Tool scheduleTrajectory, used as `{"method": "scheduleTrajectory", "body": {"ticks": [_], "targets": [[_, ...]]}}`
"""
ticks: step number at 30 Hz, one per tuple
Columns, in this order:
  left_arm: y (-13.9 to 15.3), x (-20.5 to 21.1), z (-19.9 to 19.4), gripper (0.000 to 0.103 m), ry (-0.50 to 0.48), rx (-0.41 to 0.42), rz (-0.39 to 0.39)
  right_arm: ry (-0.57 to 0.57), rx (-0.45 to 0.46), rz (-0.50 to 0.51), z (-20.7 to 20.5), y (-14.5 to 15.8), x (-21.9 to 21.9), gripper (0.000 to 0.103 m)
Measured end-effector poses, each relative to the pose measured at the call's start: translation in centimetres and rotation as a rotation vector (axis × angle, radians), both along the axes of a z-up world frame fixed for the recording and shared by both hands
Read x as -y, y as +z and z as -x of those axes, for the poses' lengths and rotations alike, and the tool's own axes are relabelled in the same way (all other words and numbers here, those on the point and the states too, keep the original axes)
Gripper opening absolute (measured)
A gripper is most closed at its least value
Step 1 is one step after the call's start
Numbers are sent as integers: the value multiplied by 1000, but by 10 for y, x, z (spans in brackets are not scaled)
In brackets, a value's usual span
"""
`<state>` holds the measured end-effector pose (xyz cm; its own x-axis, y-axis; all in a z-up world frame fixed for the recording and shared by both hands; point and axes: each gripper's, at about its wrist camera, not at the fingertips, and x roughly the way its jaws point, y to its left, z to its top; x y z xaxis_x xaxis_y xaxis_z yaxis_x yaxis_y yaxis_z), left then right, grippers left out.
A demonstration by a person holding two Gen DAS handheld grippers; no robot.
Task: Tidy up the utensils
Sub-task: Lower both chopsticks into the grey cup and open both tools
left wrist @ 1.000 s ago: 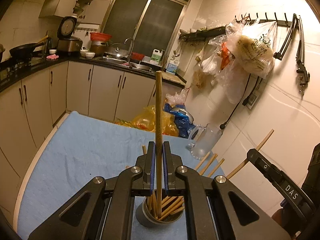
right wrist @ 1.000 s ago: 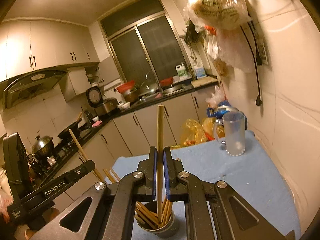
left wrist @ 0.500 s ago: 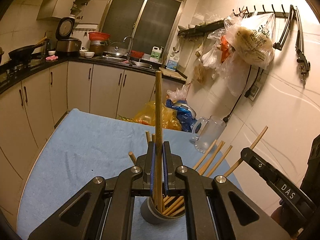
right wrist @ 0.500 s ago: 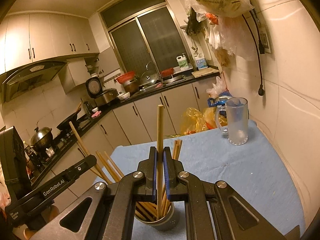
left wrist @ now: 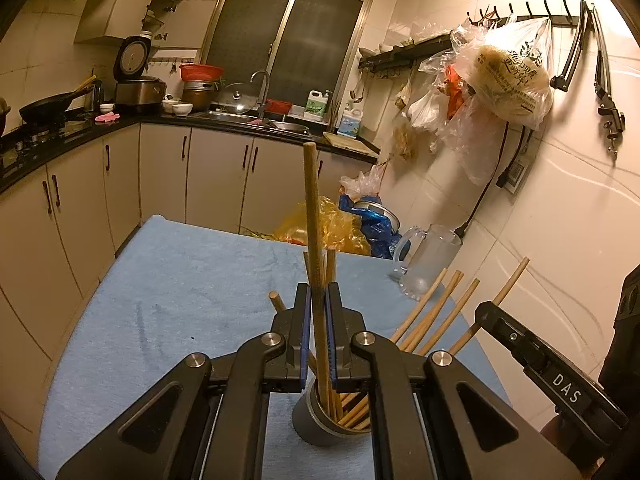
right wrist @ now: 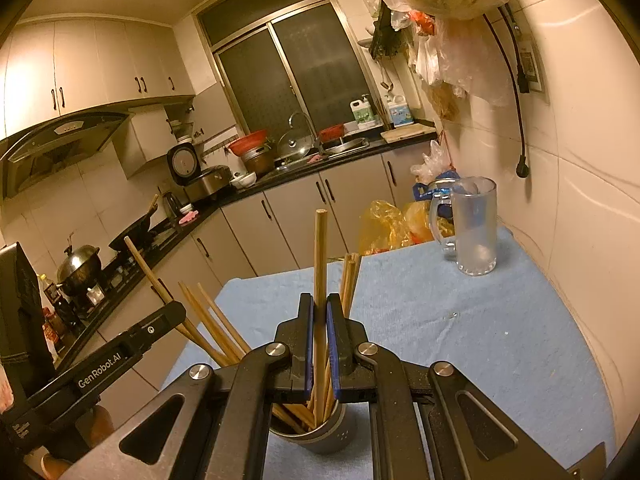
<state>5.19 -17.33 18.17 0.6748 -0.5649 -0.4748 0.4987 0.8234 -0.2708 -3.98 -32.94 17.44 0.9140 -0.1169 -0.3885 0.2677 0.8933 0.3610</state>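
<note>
A grey cup (left wrist: pixel 316 420) with several wooden chopsticks stands on the blue cloth just under both grippers. My left gripper (left wrist: pixel 318 300) is shut on an upright chopstick (left wrist: pixel 310 216) whose lower end reaches into the cup. In the right wrist view my right gripper (right wrist: pixel 320 308) is shut on another upright chopstick (right wrist: pixel 320 256), its lower end inside the cup (right wrist: pixel 332 436). Each gripper shows in the other's view: the right gripper (left wrist: pixel 484 310) at the right, the left gripper (right wrist: pixel 176 312) at the left, each with its stick slanting up.
A frosted glass mug (left wrist: pixel 428 256) (right wrist: pixel 476 228) stands at the table's far right corner by the tiled wall. The blue cloth (left wrist: pixel 180 280) covers the table. Plastic bags lie beyond its far edge; kitchen cabinets and the counter run behind.
My right gripper has sunk a little, taking its chopstick deeper into the cup. The cup's other chopsticks now rise higher in both views. The left gripper has hardly moved.
</note>
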Motion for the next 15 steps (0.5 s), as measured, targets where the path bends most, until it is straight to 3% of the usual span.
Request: {"method": "scheduleTrajectory", "body": {"ticks": [15], "targets": [[-15,2,-2,7,0,5,-36,6,-45,-6,-11,-14,-4,7]]}}
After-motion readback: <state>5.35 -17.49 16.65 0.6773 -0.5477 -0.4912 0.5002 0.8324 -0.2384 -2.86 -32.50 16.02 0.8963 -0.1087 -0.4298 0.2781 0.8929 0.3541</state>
